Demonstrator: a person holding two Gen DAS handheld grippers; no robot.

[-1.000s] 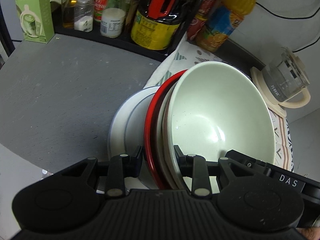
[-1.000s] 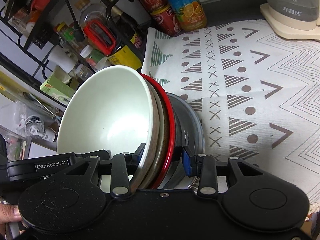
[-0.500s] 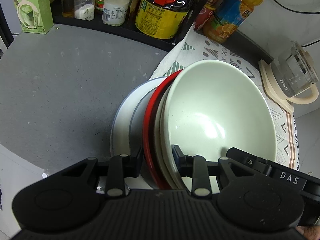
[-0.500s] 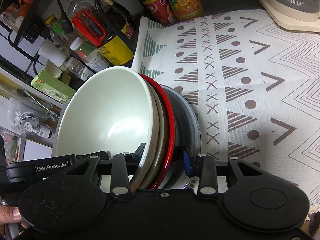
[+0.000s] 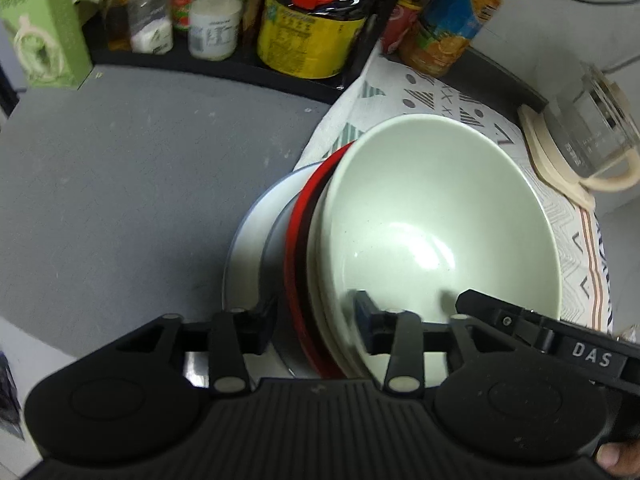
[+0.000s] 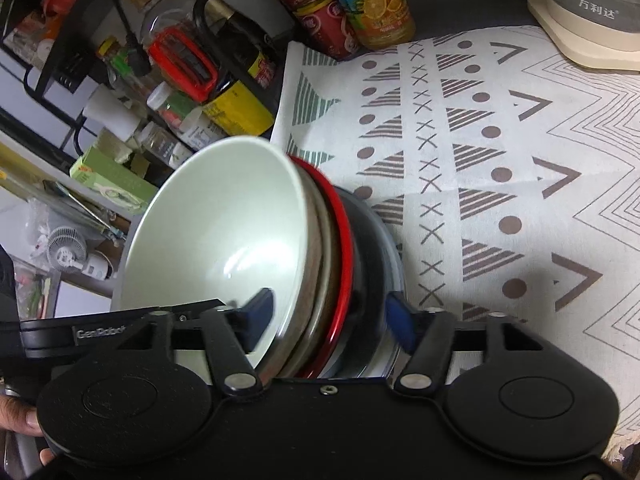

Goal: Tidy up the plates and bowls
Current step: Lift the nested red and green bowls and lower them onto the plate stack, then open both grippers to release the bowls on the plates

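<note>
Here both grippers point steeply down at one nested stack of dishes, one from each side. The left gripper (image 5: 316, 318) straddles the stack's near rim, and its jaws have just been opening: the pads stand clear of the rims, released, with the stack still between them. The right gripper (image 6: 330, 312) does likewise, its jaws also just opened, one blue pad inside the top bowl and the other outside the grey plate, neither pressing.

Counted from the top, the stack holds a pale green bowl (image 5: 436, 220), a beige bowl (image 6: 320, 240) under it, a red-rimmed bowl (image 5: 298, 240) and a grey plate (image 5: 248, 248) at the bottom: three bowls and one plate. It sits at the edge of the patterned mat (image 6: 500, 160), partly on the grey counter (image 5: 120, 180).

The left view alone shows the open counter stretching to 9 o'clock, with a green carton (image 5: 44, 28) at 11 o'clock. The right view alone shows the mat spreading towards 3 o'clock and a small fan (image 6: 66, 248) at 9 o'clock. The glass kettle (image 5: 592, 140) lies at 2 o'clock in the left view, and both views show bottles and jars at about 12 o'clock.
</note>
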